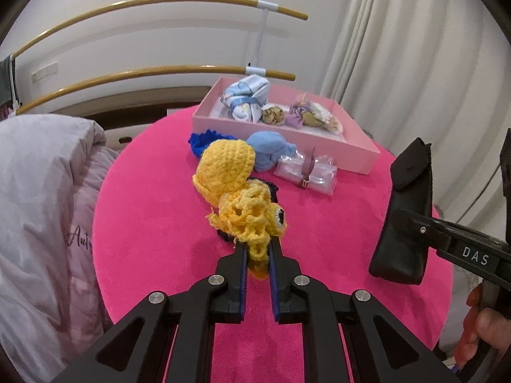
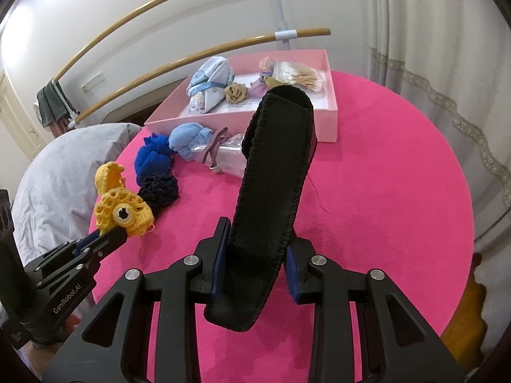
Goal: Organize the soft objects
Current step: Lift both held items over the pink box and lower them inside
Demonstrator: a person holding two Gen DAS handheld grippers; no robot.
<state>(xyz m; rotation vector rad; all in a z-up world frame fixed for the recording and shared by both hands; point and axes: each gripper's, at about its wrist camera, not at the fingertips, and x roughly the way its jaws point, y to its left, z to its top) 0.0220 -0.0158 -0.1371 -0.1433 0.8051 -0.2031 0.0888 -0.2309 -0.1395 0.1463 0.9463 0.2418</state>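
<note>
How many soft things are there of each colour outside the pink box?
Yellow: 1, the crochet toy in the left gripper.
Black: 1, the pouch in the right gripper.
Royal blue: 1, knit piece.
Light blue: 1, cloth bundle.
Dark navy: 1, crochet piece.
Total: 5

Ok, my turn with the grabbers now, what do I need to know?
Left tongs: shut on the yellow crochet fish toy.
Right tongs: shut on the black fabric pouch.
Pink cardboard box: already holds a few soft bundles.
Left on the round pink table: light blue cloth ball, blue knit piece, dark navy crochet piece, clear plastic packet.
</note>
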